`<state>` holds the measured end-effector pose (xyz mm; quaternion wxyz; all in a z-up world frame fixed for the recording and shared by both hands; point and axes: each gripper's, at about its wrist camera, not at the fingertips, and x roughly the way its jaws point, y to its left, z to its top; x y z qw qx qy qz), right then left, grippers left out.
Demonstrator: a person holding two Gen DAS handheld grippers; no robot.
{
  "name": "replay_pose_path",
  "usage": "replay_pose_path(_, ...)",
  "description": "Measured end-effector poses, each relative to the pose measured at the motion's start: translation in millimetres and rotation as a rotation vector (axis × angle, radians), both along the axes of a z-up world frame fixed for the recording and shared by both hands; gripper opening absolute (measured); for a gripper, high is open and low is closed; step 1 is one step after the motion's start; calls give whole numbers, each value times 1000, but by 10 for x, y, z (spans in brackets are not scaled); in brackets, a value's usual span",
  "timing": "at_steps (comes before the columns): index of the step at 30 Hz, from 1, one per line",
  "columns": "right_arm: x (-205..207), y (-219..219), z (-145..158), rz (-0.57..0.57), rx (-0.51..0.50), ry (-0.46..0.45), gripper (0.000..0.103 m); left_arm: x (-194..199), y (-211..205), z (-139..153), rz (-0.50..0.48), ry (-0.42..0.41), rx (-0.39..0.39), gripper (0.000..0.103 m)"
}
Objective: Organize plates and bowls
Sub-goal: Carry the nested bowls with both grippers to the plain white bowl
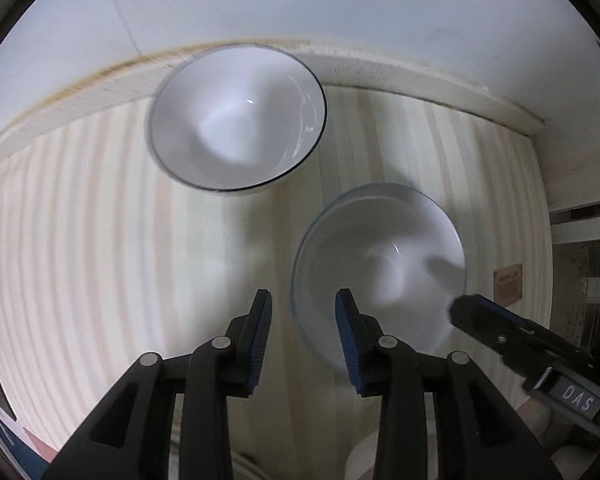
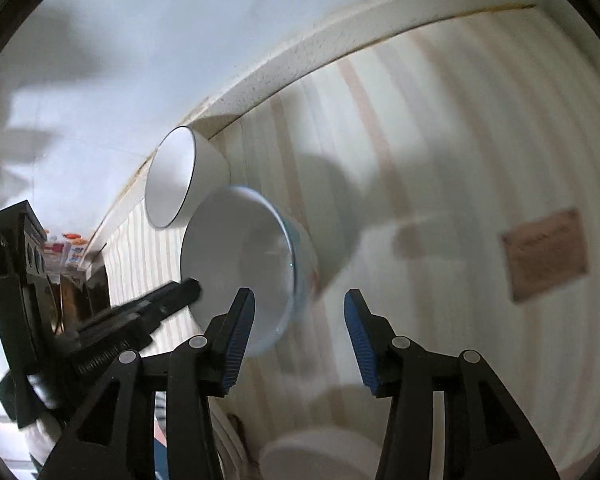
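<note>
A white bowl with a dark rim [image 1: 238, 120] stands near the back of the striped table top [image 1: 80, 240]. A white bowl with a light blue rim [image 1: 380, 272] stands nearer, blurred. My left gripper [image 1: 304, 332] is open and empty, its right finger over that bowl's near left rim. My right gripper [image 1: 472, 312] reaches to the bowl's right rim. In the right wrist view the right gripper [image 2: 300, 320] is open and empty, with the blue-rimmed bowl [image 2: 240, 260] just beyond its left finger, the dark-rimmed bowl [image 2: 180, 178] behind it and the left gripper [image 2: 172, 296] at the left.
A raised pale ledge [image 1: 420, 76] and a white wall [image 1: 300, 0] bound the table at the back. A brown label [image 2: 544, 254] lies on the table at the right. A white round dish [image 2: 320, 456] sits at the bottom edge below the grippers.
</note>
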<state>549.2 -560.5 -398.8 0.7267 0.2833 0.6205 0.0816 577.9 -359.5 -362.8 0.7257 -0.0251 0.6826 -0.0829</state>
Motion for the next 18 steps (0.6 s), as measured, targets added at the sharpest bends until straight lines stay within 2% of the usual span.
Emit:
replay_pose_path(1,37,28,-39,0,-1,8,44,50,-33,-70,1,17,-6,31)
replay_pose_path(2,111,67,-98,5,-7,23,34,80,-45,-112,0,23,-2,30)
replay_pose_path(3,158,104,-140,8,-15,32,20,90,-59,-138,-1,24,-1,29)
replay_pose_path(4,152,120,-178,6,-23,36,18,112,-73,-164,-2,21,-8,21)
replay_pose_path(5,168,132,-201,6,-33,39,16,113,-64,-171,-2,18,0,20)
replay_pose_path(13,161,205,-179,17,-95,32,13,28,-109,-26,-39,-29,14,17)
replay_pose_path(18,43,202,48,23,-109,2,13,-61,-202,189,-65,-69,16,18)
